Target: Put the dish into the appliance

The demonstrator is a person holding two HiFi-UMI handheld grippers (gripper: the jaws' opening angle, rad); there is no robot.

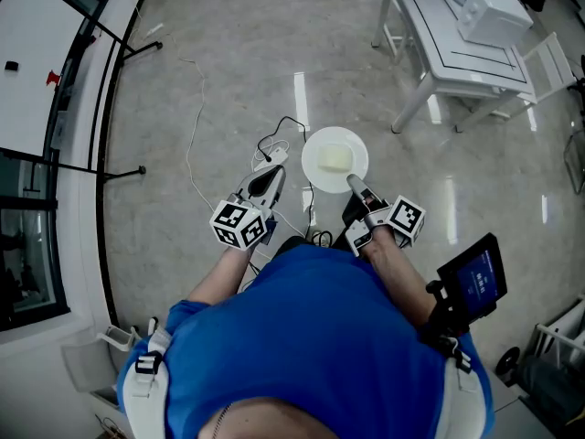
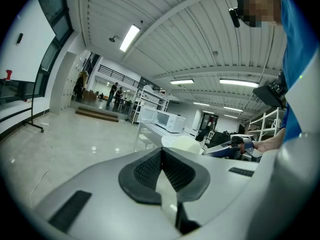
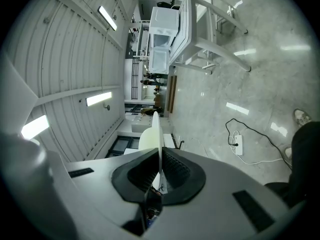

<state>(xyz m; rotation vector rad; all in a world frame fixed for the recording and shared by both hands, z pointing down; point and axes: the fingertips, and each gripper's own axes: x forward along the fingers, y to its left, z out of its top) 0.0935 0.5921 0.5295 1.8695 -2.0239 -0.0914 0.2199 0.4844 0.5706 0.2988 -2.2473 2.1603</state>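
White plate with something pale yellow on it is only being carried at this point, so the job's barely started imo. Looks like the right gripper is clamped on the plate's near rim, with the plate sticking out ahead of it over the floor. Meanwhile the left gripper has its jaws together on nothing, near the plate but not touching. That microwave sits on the table well off to the right, so getting there and loading it is all still left

head view: overhead, down | gripper views: close, along jaws | shared: plate
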